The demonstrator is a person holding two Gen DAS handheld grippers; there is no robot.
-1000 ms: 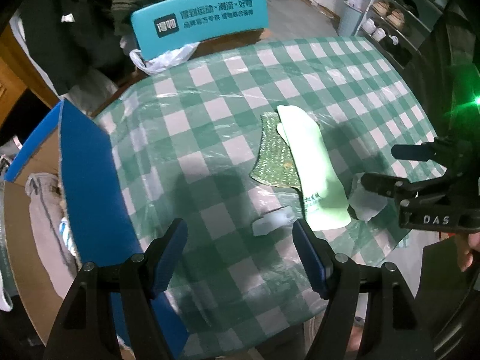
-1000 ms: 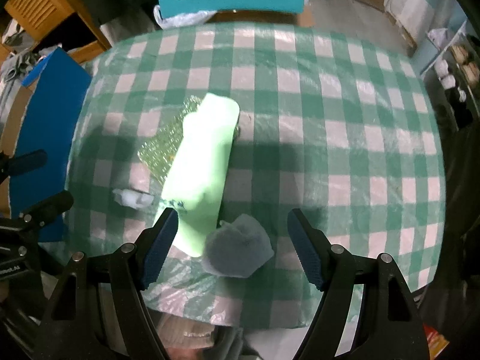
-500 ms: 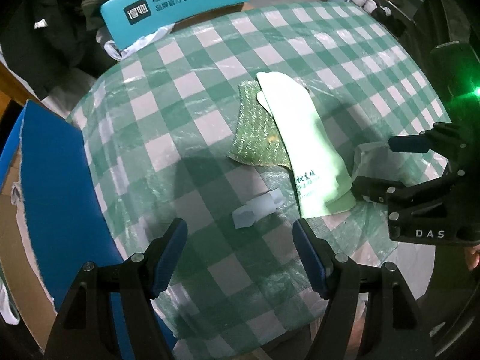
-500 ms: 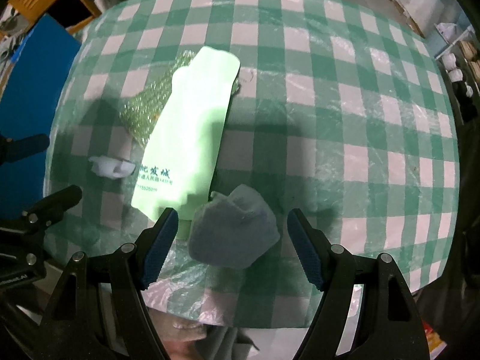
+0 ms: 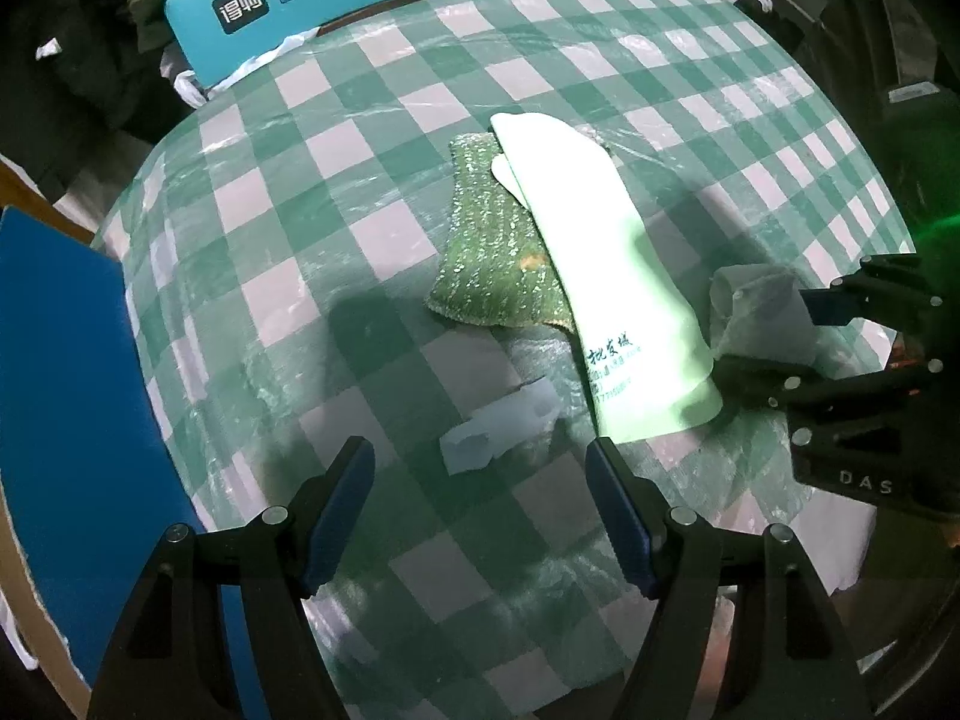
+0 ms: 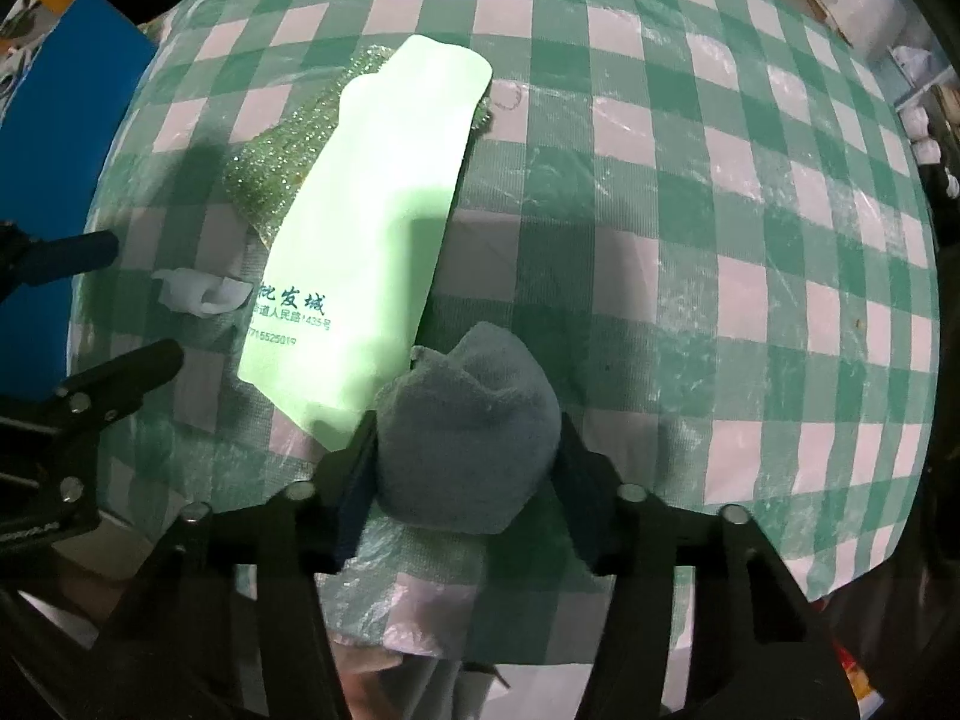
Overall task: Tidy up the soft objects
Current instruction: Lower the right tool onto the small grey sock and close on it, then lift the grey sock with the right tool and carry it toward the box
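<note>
- We are looking down on a worktop (image 5: 384, 138) covered in a green-and-white check cloth under clear film.
- Our landmark is the glove (image 6: 384, 222), pale green with printed characters at its cuff, lying flat near the middle of the worktop.
- A glittery green scrubber (image 5: 492, 252) is lying partly under the glove, sticking out along one long side.
- A small white scrap (image 5: 501, 426) is sitting on the cloth just beside the glove's cuff, apart from it.
- A grey sock (image 6: 468, 438), bunched into a lump, is sitting at the cuff end of the glove, touching its corner and close to the worktop's near edge.
- Our right tool (image 6: 465, 468) is pointing down over the sock; its jaws have just been closing, and both pads are now pressing on the lump's sides.
- Our left tool (image 5: 480, 510) is hanging released, jaws wide, above the cloth on the near side of the scrap, gripping nothing.
- A blue board (image 5: 66, 396) is standing past the worktop's edge, well away from the glove on the scrubber's side.
- A teal chair back (image 5: 318, 0) is showing beyond the far edge.
</note>
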